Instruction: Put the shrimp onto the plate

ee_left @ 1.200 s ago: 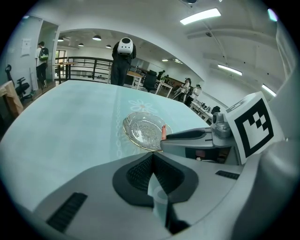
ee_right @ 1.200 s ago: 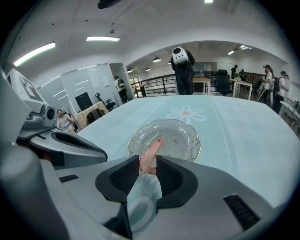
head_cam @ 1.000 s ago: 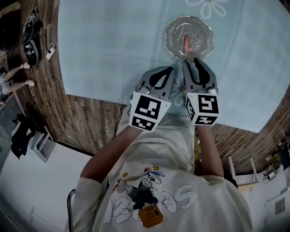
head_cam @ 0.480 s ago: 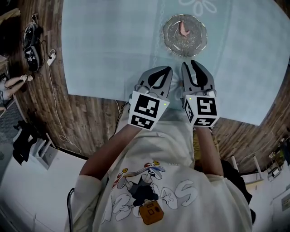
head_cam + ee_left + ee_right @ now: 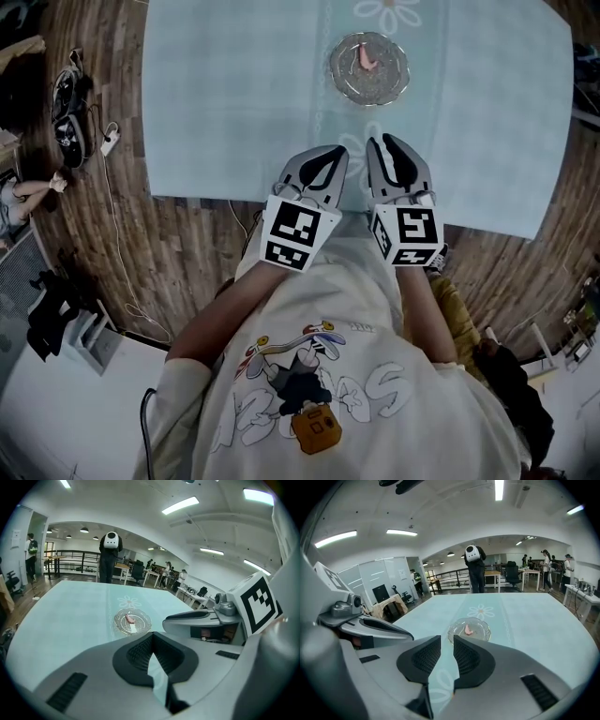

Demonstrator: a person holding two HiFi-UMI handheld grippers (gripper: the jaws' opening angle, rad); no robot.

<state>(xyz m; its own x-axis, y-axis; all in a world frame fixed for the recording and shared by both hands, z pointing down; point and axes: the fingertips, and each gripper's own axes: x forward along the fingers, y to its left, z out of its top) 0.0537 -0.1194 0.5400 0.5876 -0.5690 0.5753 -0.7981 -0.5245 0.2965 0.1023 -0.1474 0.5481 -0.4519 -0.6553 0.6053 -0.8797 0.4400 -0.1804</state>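
Lying on the scalloped clear glass plate (image 5: 390, 88), the small pink shrimp (image 5: 367, 58) sits above the pale teal counter (image 5: 234, 94). Well short of the plate, the left hand-held gripper (image 5: 152, 636) has its ribbed pads pressed together, while the right hand-held gripper (image 5: 446, 641), which has just been closing, is slightly spread and empty.

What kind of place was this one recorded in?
Probably an open-plan office or lab: desks and office chairs stand in the background, strip lights line the ceiling, and a person stands beyond the table.
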